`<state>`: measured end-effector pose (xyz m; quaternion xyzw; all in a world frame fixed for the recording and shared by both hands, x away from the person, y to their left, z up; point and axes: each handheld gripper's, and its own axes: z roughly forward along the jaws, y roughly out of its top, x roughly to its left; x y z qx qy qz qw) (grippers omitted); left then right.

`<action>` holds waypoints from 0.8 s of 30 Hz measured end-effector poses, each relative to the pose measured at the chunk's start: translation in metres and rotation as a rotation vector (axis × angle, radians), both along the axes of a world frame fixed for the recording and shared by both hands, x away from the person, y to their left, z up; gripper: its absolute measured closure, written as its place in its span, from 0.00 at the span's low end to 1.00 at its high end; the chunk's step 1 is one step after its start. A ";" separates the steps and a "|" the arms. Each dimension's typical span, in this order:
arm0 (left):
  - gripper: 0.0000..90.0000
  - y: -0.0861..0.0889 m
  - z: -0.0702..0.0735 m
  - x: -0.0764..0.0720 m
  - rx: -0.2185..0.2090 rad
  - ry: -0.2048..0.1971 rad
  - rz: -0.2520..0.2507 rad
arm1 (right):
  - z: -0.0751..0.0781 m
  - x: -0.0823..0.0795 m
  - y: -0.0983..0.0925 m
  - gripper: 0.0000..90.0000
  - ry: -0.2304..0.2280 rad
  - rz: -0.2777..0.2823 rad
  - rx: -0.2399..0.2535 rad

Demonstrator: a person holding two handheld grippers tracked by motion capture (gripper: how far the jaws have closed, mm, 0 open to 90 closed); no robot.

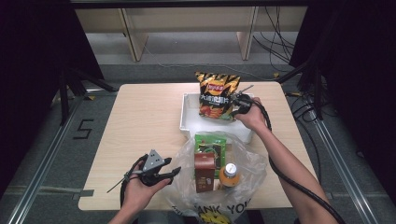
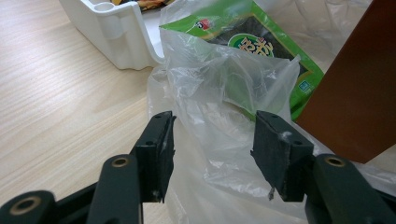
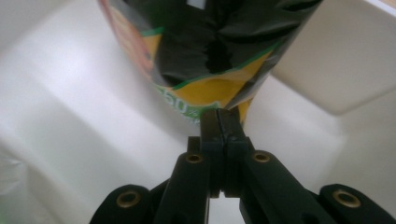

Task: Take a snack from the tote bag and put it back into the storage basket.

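My right claw (image 3: 219, 122) was closed tight on the bottom edge of the chip bag (image 1: 217, 94); the two jaws met with only the thin foil between them; the bag stood upright in the white tub (image 1: 188, 117) at the far side of the table (image 1: 144, 121), and its lower end hung just over the tub floor. My left claw (image 2: 212, 140) was open and held nothing; it waited near the left edge of the clear plastic bag (image 1: 252, 163), and a fold of that plastic lay between the jaws without being pressed.

Inside the plastic bag I saw a green packet (image 1: 208, 141), a brown carton (image 1: 204, 170) and a bottle with an orange cap (image 1: 229, 173); they were close together, the carton just beside the bottle.

I judged the grip as the weak point; I pinched only a narrow seam, so the bag could slide out if I pulled quickly, or it could tip against the tub wall and fall over when I let go. A hard squeeze could also crush chips near the seam. On the left side, the loose plastic could catch on a jaw; then a move of my hand would drag the bag, and the bottle could roll toward the near table edge.
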<state>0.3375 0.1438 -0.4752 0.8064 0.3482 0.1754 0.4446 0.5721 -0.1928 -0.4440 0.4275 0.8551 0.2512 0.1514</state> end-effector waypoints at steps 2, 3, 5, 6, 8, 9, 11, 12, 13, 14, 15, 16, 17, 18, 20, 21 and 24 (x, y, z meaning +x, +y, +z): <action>0.53 0.000 0.000 0.000 -0.001 0.000 0.001 | 0.001 -0.004 0.002 1.00 0.002 -0.008 0.019; 0.53 0.000 0.000 0.000 0.000 -0.001 0.000 | 0.001 -0.006 0.003 1.00 0.008 0.012 0.029; 0.53 0.000 0.000 0.000 0.001 -0.001 0.000 | 0.000 -0.009 0.006 1.00 0.013 0.037 0.043; 0.53 0.000 0.000 0.000 0.002 -0.002 -0.001 | 0.001 -0.010 0.008 1.00 0.022 0.054 0.044; 0.53 -0.002 0.000 0.000 -0.019 0.001 0.003 | -0.001 -0.008 0.011 1.00 0.027 0.056 0.049; 0.53 -0.002 0.000 0.000 -0.017 -0.002 0.009 | -0.001 -0.008 0.012 1.00 0.027 0.057 0.044; 0.53 -0.002 0.000 0.000 -0.018 -0.001 0.010 | -0.001 -0.004 0.015 1.00 0.024 0.061 0.028; 0.53 -0.002 0.000 0.000 -0.019 0.000 0.004 | -0.001 -0.003 0.015 1.00 0.011 0.068 0.023; 0.53 -0.001 0.000 0.000 -0.001 -0.001 -0.003 | -0.001 -0.001 0.015 1.00 0.009 0.060 0.019; 0.53 0.000 0.000 0.001 0.004 -0.002 -0.012 | -0.001 -0.001 0.016 1.00 0.023 0.046 0.022; 0.53 0.000 0.000 0.001 0.002 -0.001 -0.011 | 0.000 0.000 0.016 1.00 0.022 0.046 0.018; 0.53 -0.001 0.000 0.000 -0.009 0.009 -0.002 | -0.001 0.002 0.015 1.00 0.003 0.059 0.013; 0.53 -0.001 -0.001 0.000 -0.023 0.011 0.004 | -0.002 0.004 0.015 1.00 0.008 0.056 0.013; 0.53 -0.001 0.000 0.001 -0.012 0.002 -0.003 | -0.001 0.003 0.015 1.00 0.015 0.041 0.012; 0.53 -0.001 0.000 0.000 -0.016 -0.002 0.007 | -0.001 0.004 0.014 1.00 0.009 0.044 0.006; 0.53 -0.001 0.000 0.000 -0.016 -0.002 0.007 | -0.001 0.004 0.015 1.00 0.012 0.035 0.005; 0.53 -0.001 0.000 0.000 -0.016 -0.002 0.008 | 0.000 0.004 0.014 0.99 -0.002 0.045 0.004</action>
